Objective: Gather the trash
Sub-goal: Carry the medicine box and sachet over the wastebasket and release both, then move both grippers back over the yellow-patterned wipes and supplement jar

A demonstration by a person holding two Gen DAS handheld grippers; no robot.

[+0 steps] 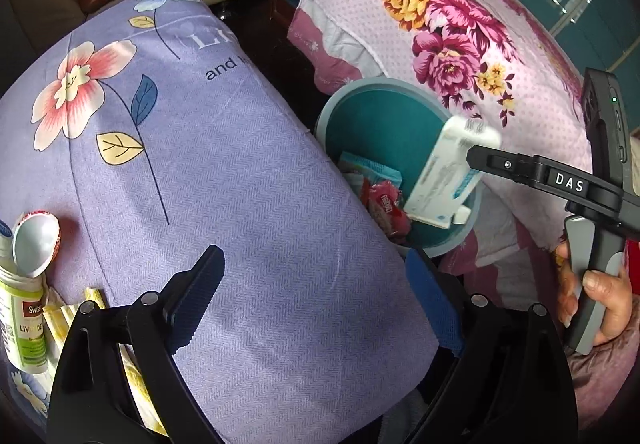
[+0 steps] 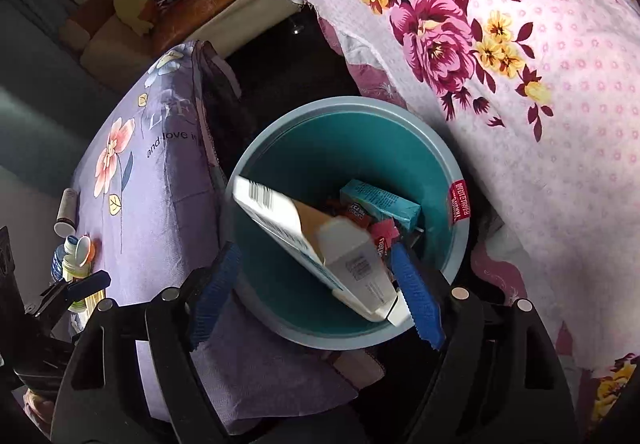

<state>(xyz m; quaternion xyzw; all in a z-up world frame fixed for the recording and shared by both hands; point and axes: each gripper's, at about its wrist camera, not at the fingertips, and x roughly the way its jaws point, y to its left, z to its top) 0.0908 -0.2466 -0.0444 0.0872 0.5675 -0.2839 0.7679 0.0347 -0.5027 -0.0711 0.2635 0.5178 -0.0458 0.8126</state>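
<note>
At the far left of the left wrist view, an open supplement bottle [image 1: 22,320] stands with its peeled foil lid [image 1: 36,244] tilted above it and yellow-and-white wrappers [image 1: 94,298] just beside it. All of them sit on a lavender flowered cloth [image 1: 240,183]. The left gripper [image 1: 312,264] hangs over a bare stretch of that cloth, its jaws wide apart with nothing between them.

To the right, between the lavender cloth and a pink flowered cloth [image 1: 500,43], stands a teal bin [image 1: 332,111]. A white box [image 1: 444,171] tilts over its mouth. This view shows it from the side, with one black finger of the other tool reaching in from the right and a hand [image 1: 600,296] wrapped around that tool's grey handle.

The right wrist view looks straight down into the bin. The right gripper [image 2: 316,256] has its jaws apart. The box lies slanted between them, close to the right pad and clear of the left one, with its far end blurred. Only this view shows the bin's contents clearly: a teal carton [image 2: 380,203] and a red wrapper [image 2: 382,234]. It also shows a red label [image 2: 460,203] on the rim.
</note>
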